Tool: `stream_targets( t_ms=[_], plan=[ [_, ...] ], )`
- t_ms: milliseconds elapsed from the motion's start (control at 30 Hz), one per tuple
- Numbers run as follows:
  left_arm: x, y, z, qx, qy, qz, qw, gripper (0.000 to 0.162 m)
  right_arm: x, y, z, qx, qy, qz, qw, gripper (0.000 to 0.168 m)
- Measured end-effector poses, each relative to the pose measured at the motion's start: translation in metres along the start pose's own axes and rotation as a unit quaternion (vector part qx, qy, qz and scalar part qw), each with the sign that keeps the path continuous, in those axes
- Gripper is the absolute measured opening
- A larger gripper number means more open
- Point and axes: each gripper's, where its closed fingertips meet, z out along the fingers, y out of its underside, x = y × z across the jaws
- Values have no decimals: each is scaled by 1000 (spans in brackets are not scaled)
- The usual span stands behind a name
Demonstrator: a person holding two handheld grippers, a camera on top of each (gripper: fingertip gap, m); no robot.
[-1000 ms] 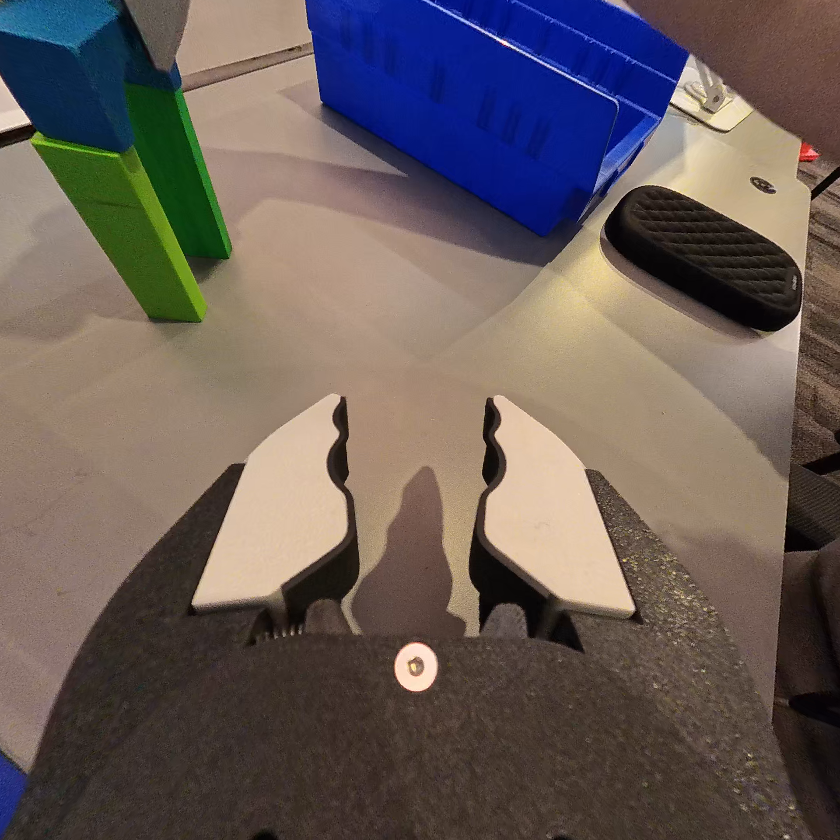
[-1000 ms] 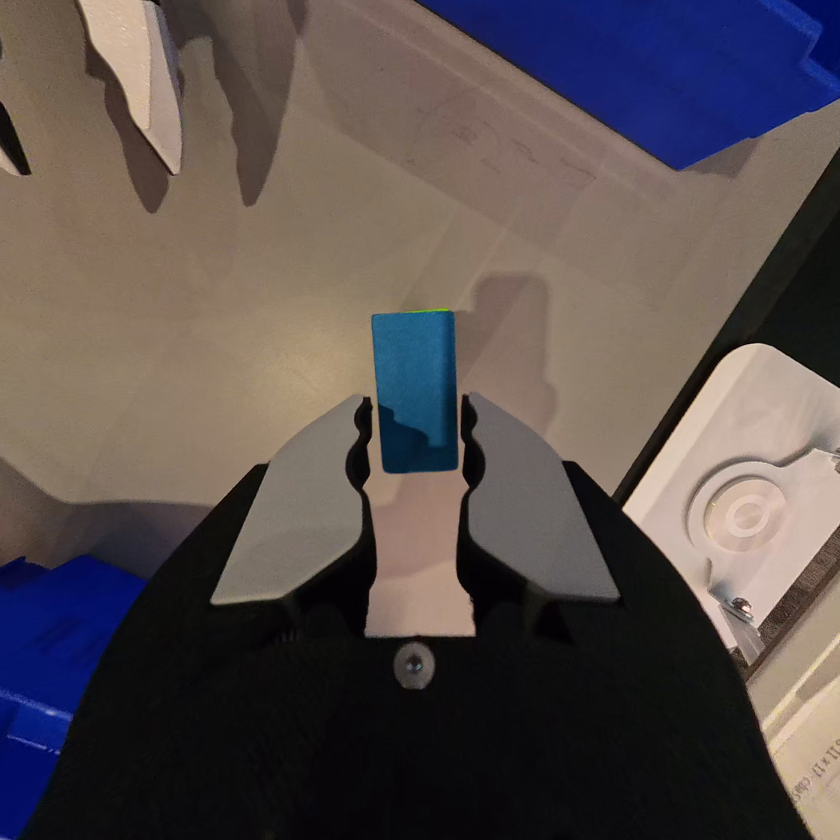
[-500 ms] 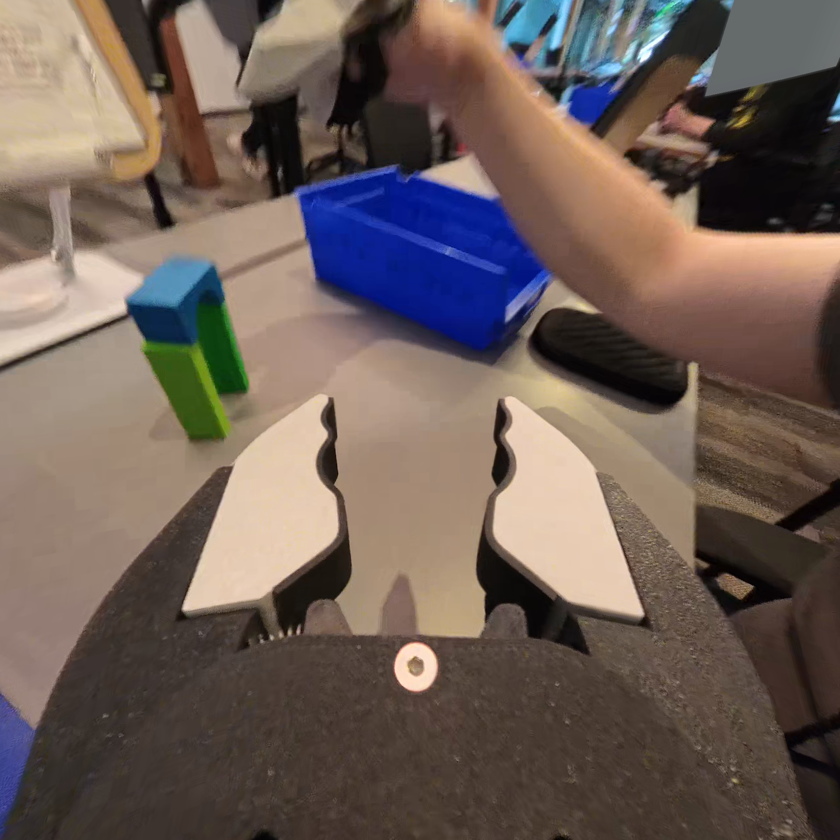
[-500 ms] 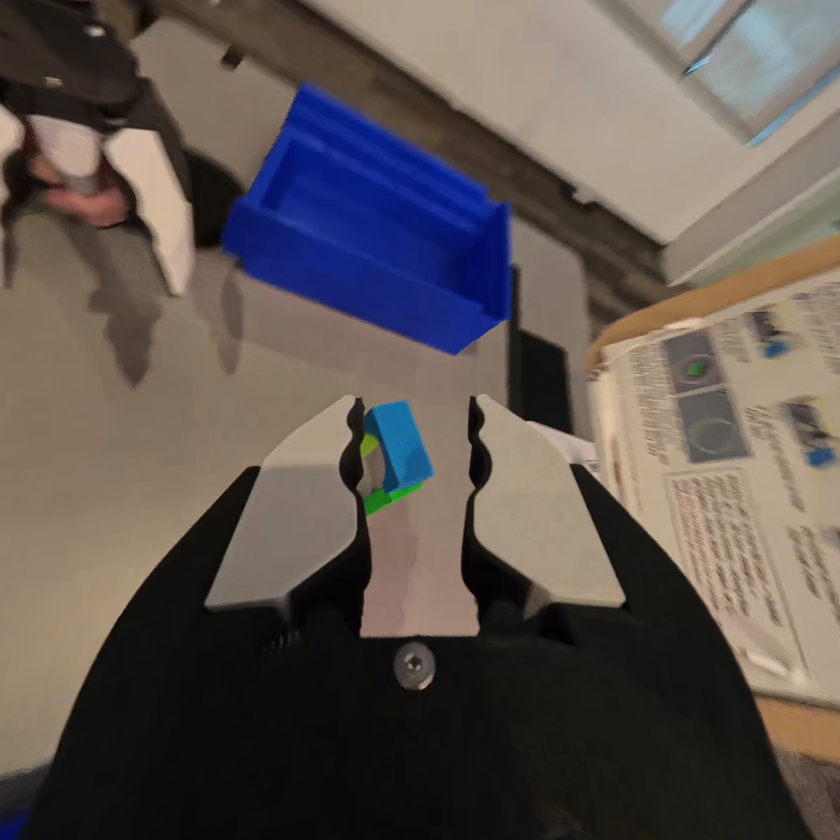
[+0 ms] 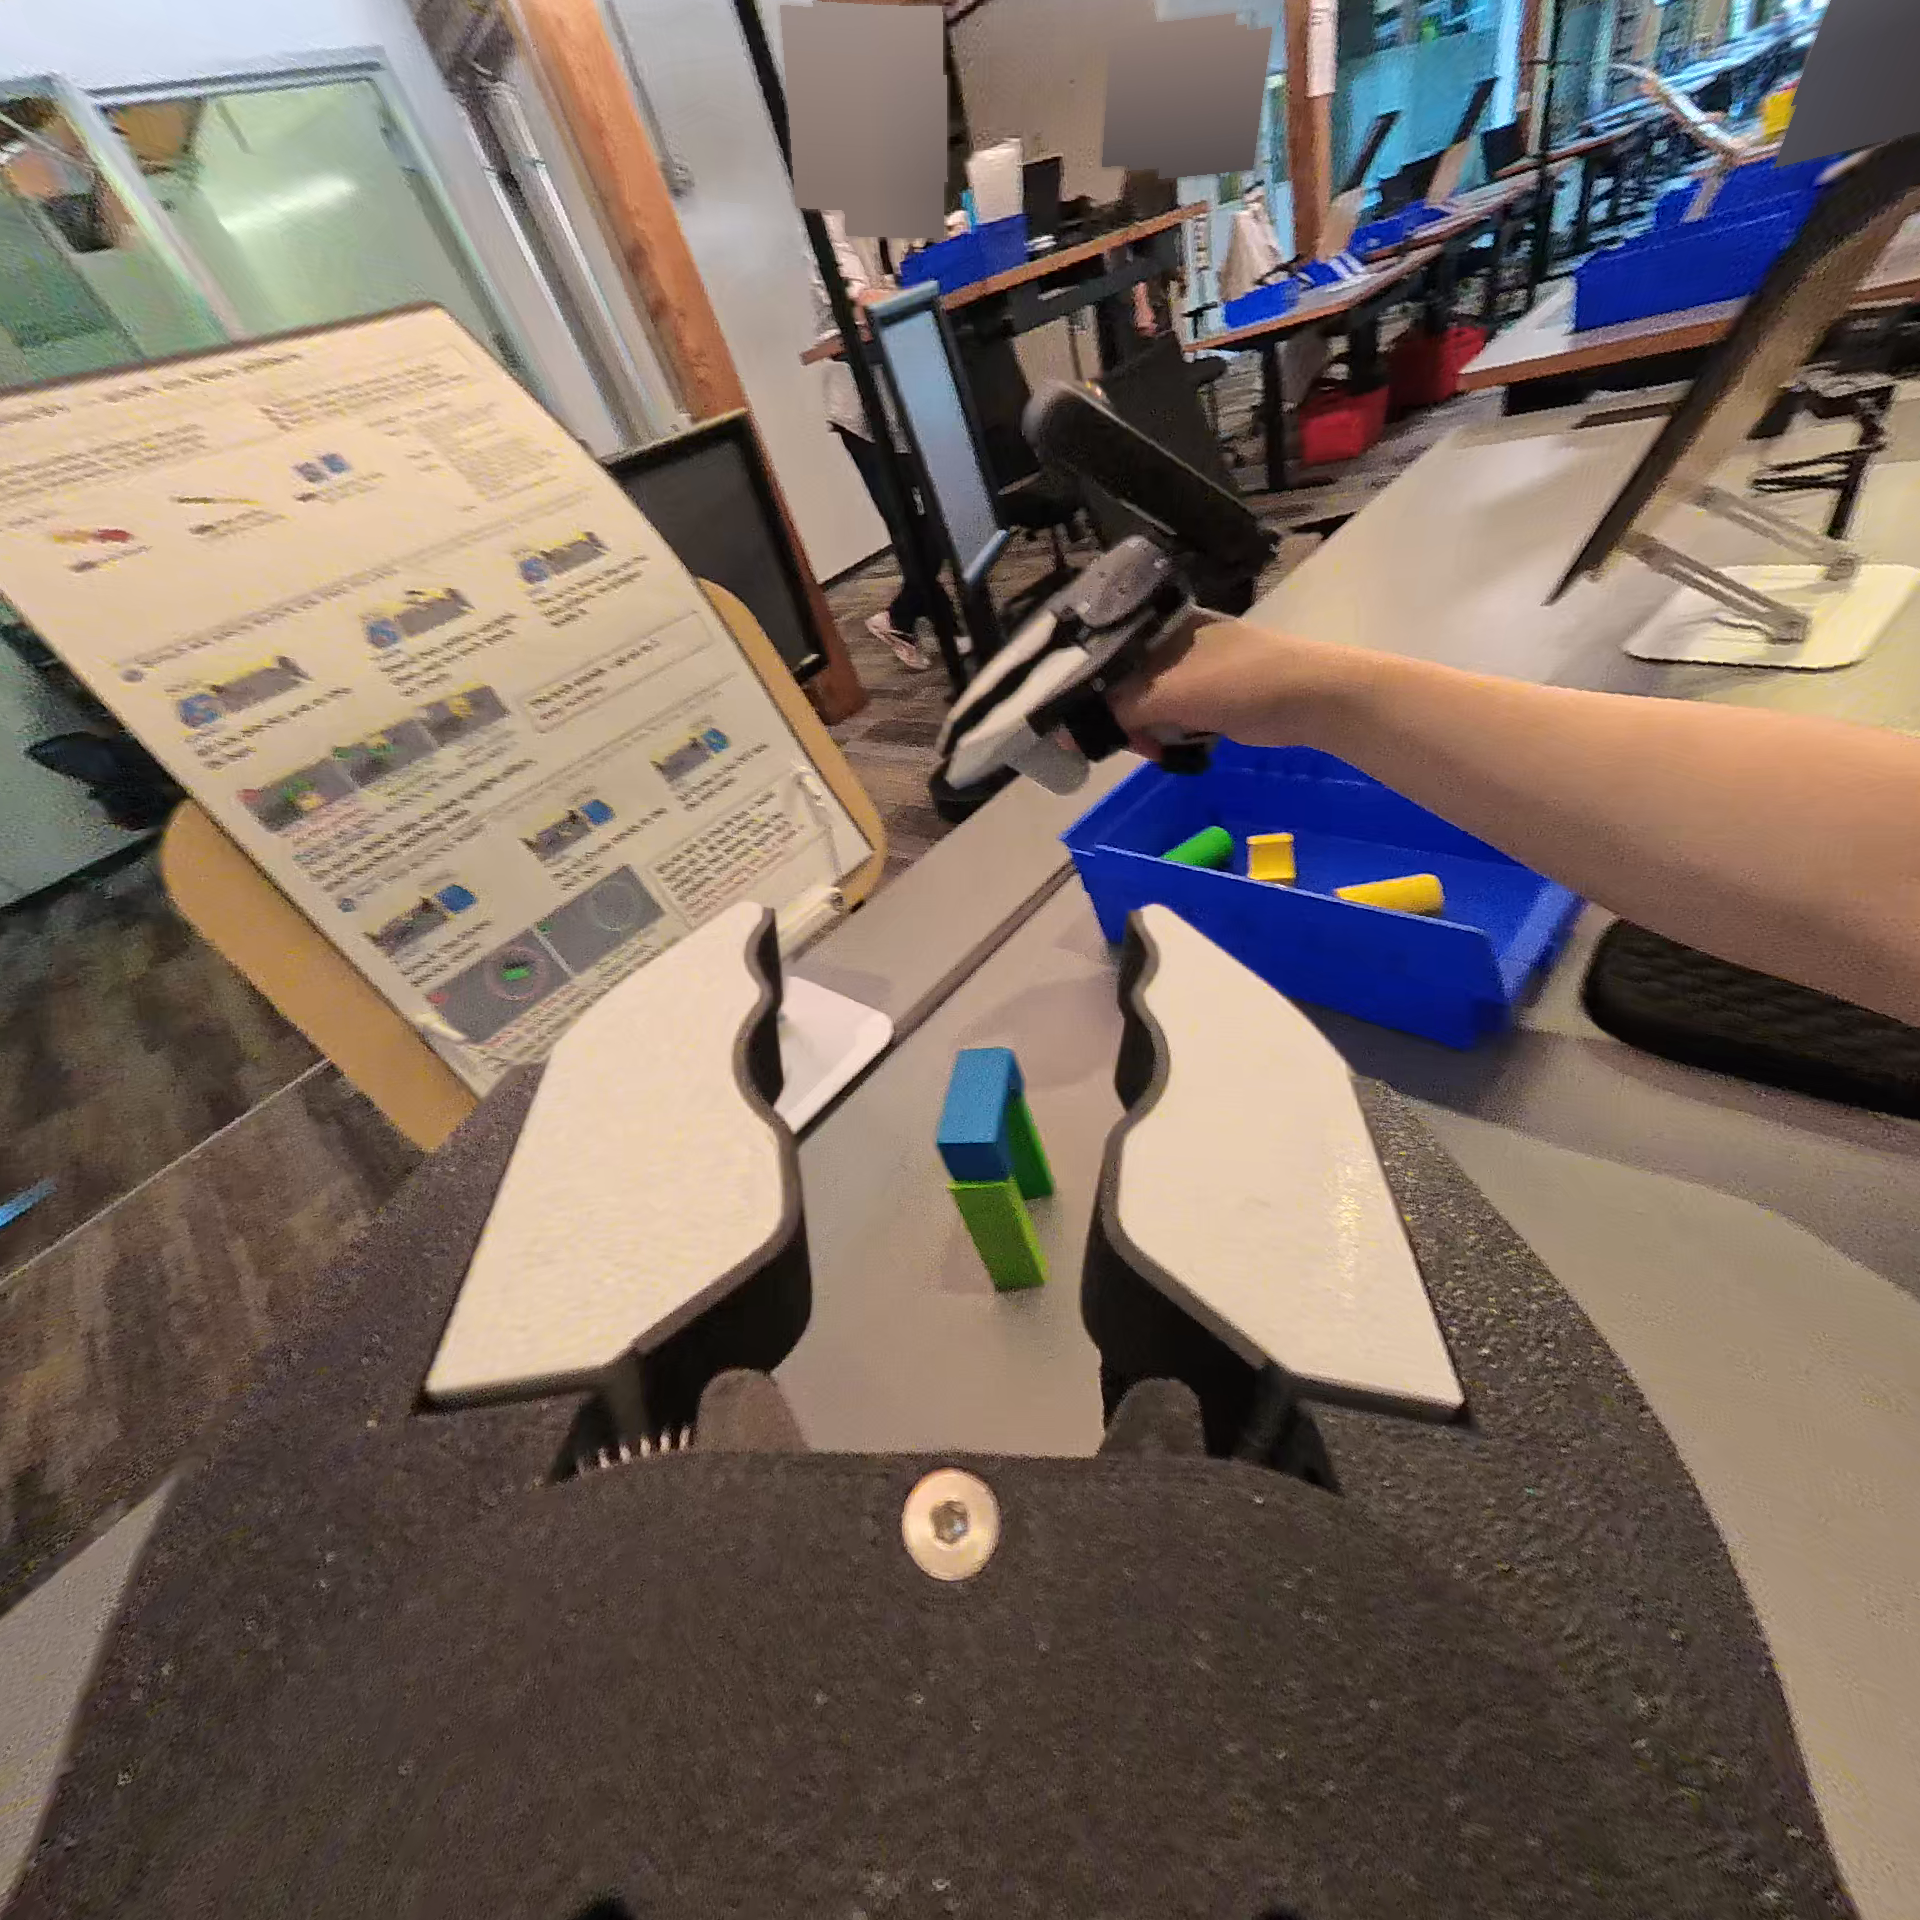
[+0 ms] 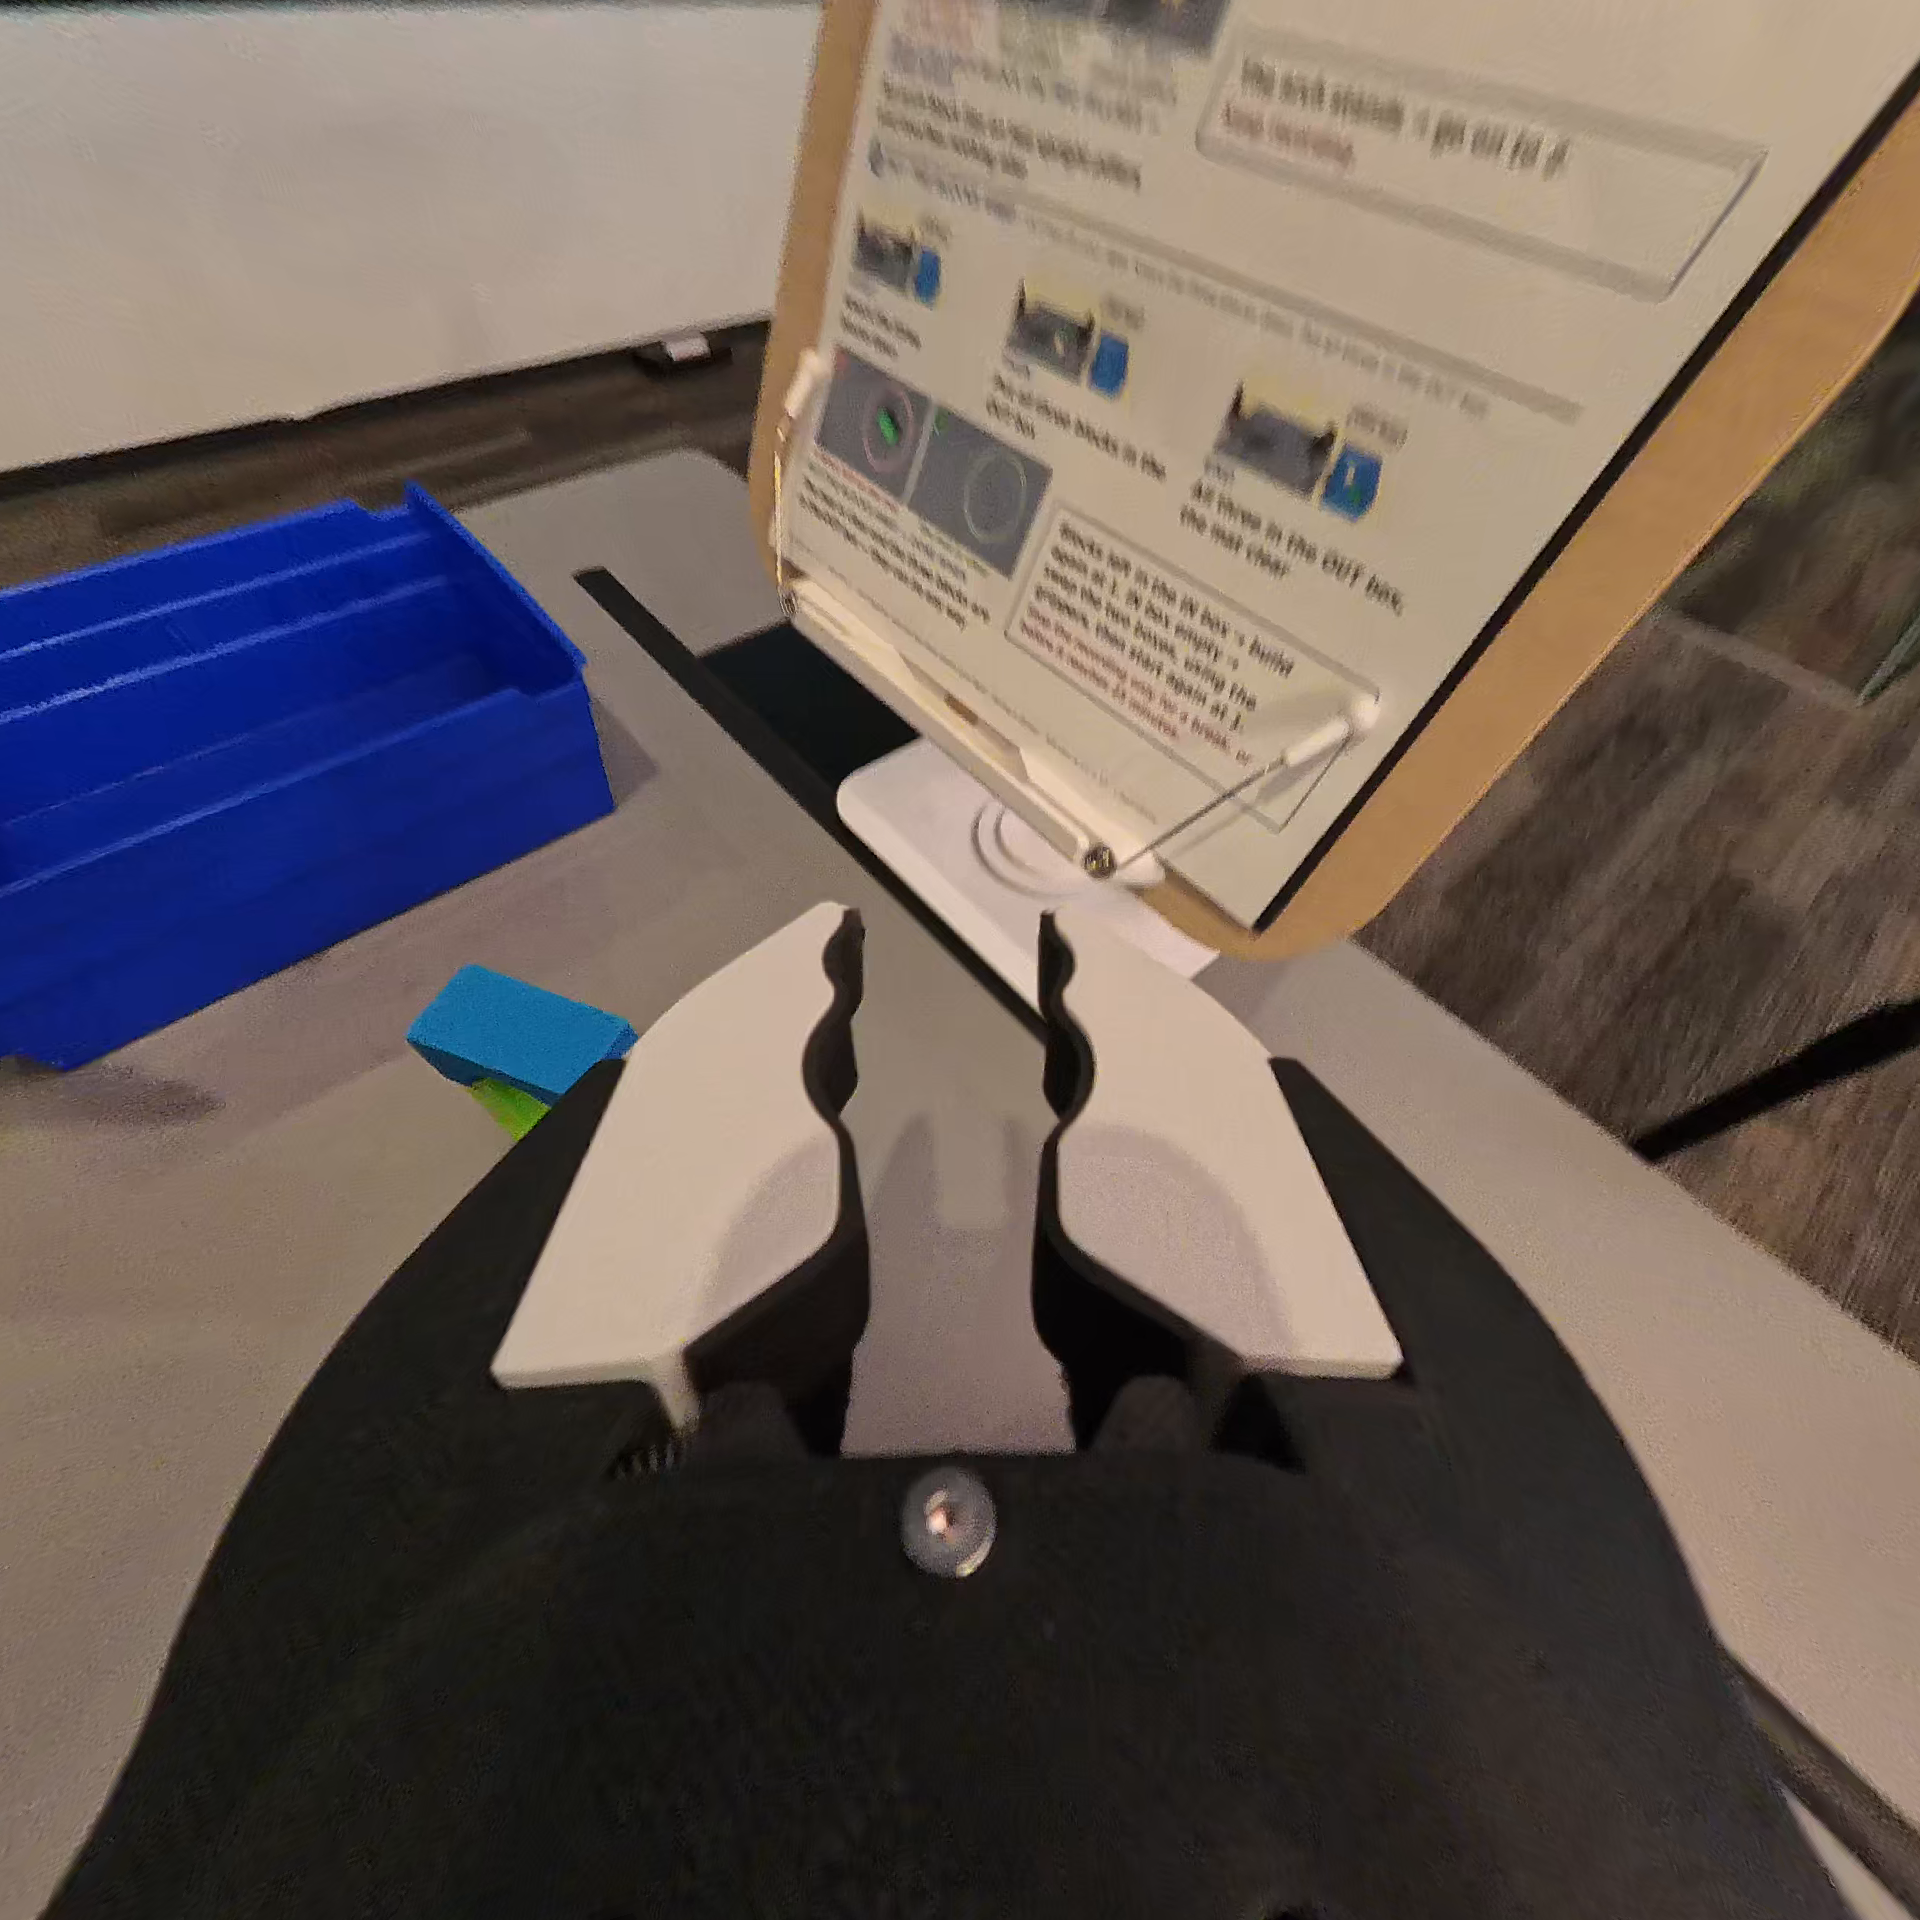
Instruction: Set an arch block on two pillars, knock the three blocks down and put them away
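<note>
arch sits on both pillars mid-frame; our left tool and right tool gape empty. next we knock it down.

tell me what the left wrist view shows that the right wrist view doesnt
Only the left wrist view shows both green pillars under the arch, the right gripper held in a hand above the table, and a green and two yellow pieces inside the blue bin. Only the right wrist view shows the stand's white base. Both show the blue arch block, a blue bin and the instruction board.
</note>
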Motion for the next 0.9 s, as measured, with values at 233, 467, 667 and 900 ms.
stream_targets(
  t_ms=[233, 467, 667, 900],
  plan=[
    [-16, 32, 20, -27, 22, -51, 998, 50, -5, 57, 51, -143, -29, 63, 987, 33],
    [-30, 45, 13, -31, 13, -48, 998, 49, -27, 160, 90, -299, -42, 116, 946, 20],
    [-42, 45, 2, -33, -7, -40, 999, 48, -46, 201, 109, -351, -44, 137, 925, 1],
    [-40, 46, 0, -37, 5, -51, 998, 48, -85, 179, 123, -306, -103, 126, 938, 1]
  ],
)
